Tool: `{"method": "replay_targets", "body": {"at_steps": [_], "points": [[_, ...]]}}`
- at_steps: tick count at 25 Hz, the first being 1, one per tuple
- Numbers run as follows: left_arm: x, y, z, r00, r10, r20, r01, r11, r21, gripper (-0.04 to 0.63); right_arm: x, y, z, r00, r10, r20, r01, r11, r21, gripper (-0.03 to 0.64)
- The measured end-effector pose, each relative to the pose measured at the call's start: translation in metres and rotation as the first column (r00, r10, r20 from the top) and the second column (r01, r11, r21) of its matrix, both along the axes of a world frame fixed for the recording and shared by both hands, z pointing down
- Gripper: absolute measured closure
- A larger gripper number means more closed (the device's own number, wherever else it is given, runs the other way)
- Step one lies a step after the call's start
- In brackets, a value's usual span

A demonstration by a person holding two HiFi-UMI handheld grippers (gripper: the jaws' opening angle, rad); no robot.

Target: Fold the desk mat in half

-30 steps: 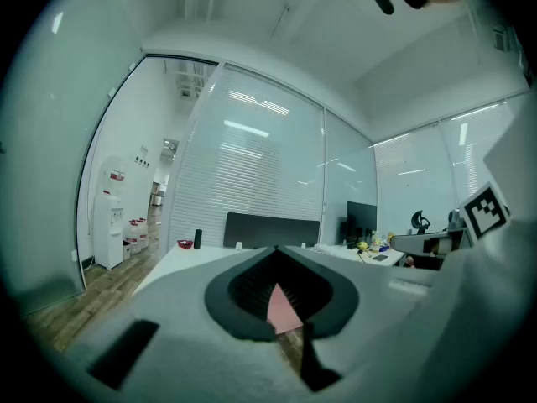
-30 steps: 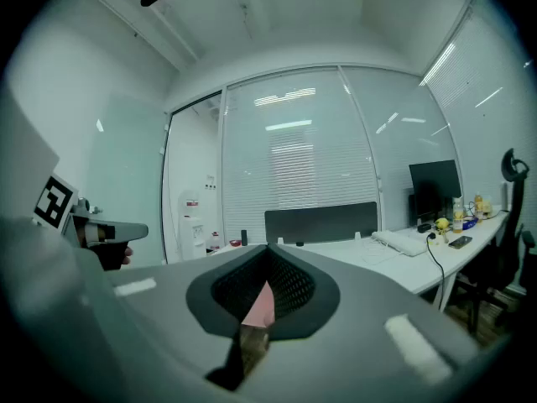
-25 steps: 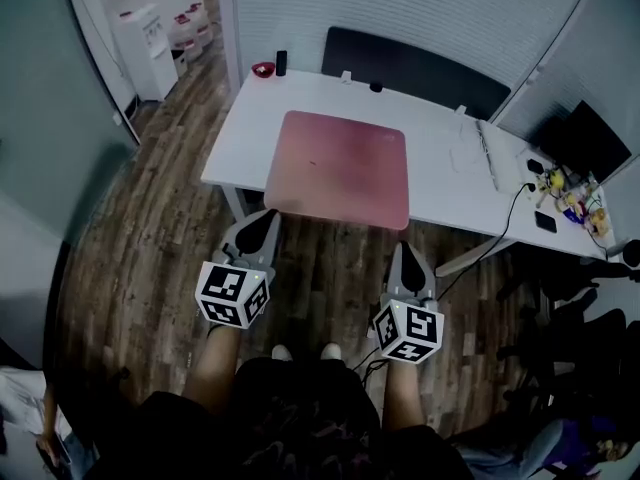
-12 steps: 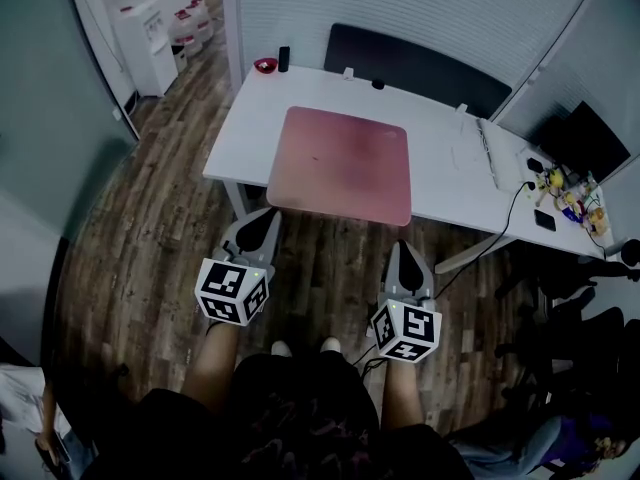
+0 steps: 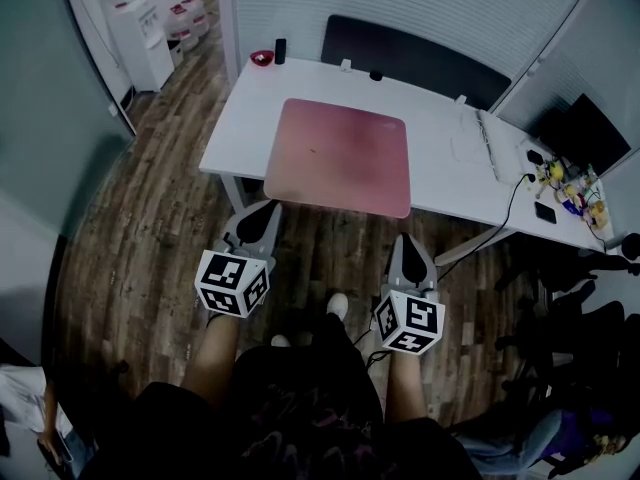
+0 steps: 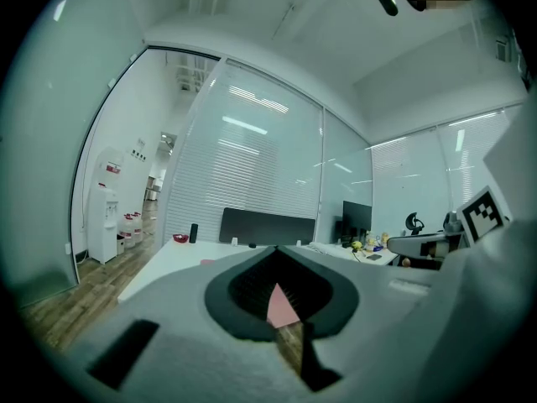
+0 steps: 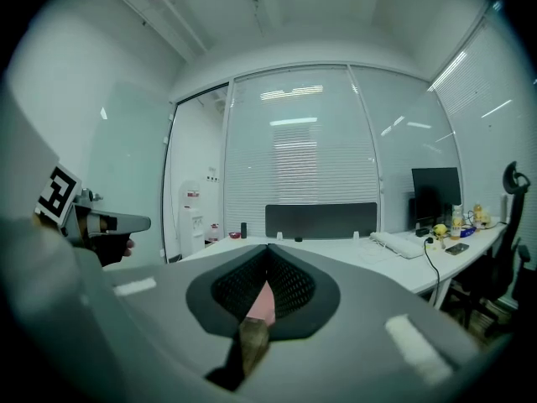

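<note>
Desk mat (image 5: 340, 158), pink, flat on white desk (image 5: 438, 173); left gripper (image 5: 261, 211), right gripper (image 5: 406, 242) fingers together, empty.

White desk (image 5: 250, 118) on wood-plank floor (image 5: 150, 228); small red dish (image 5: 262, 59) beside an upright black object (image 5: 280, 51) at its far left corner; dark panel (image 5: 410, 63) along the far edge; white keyboard (image 5: 487, 146), black cable (image 5: 510, 208) and dark monitor (image 5: 585, 133) at right; water dispenser (image 5: 140, 38) upper left.

Dim bluish light is filling every view; light strips (image 7: 292, 93) are glaring on glass (image 7: 294, 166); edges are bending and darkening.
</note>
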State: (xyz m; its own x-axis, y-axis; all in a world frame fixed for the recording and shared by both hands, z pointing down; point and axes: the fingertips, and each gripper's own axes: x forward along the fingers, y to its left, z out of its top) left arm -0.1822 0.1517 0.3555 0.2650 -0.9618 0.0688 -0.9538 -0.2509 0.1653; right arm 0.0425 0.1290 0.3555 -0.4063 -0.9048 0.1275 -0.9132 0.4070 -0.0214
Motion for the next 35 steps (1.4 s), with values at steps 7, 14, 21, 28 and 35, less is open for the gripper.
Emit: {"method": "replay_targets", "body": {"at_steps": [7, 14, 21, 28, 35], "points": [[0.002, -0.030, 0.007, 1.000, -0.009, 0.006, 0.009, 1.000, -0.013, 0.597, -0.005, -0.037, 0.006, 1.000, -0.025, 0.001, 0.025, 1.000, -0.007, 0.611], [0.003, -0.077, 0.017, 0.999, -0.040, 0.005, 0.040, 0.998, -0.051, 0.597, -0.002, -0.091, 0.019, 0.999, -0.040, 0.025, 0.041, 0.998, -0.040, 0.611], [0.022, -0.141, 0.037, 1.000, -0.029, 0.012, 0.030, 0.994, -0.103, 0.597, 0.016, -0.154, 0.042, 0.999, -0.023, 0.040, 0.026, 0.996, -0.090, 0.610], [0.063, -0.213, 0.057, 1.000, 0.001, 0.015, 0.001, 0.989, -0.151, 0.597, 0.056, -0.221, 0.062, 0.998, 0.006, 0.056, 0.002, 0.991, -0.133, 0.611], [0.077, -0.264, 0.058, 0.999, -0.022, 0.027, 0.026, 0.986, -0.166, 0.596, 0.072, -0.274, 0.067, 0.998, -0.003, 0.067, 0.013, 0.988, -0.157, 0.610]]}}
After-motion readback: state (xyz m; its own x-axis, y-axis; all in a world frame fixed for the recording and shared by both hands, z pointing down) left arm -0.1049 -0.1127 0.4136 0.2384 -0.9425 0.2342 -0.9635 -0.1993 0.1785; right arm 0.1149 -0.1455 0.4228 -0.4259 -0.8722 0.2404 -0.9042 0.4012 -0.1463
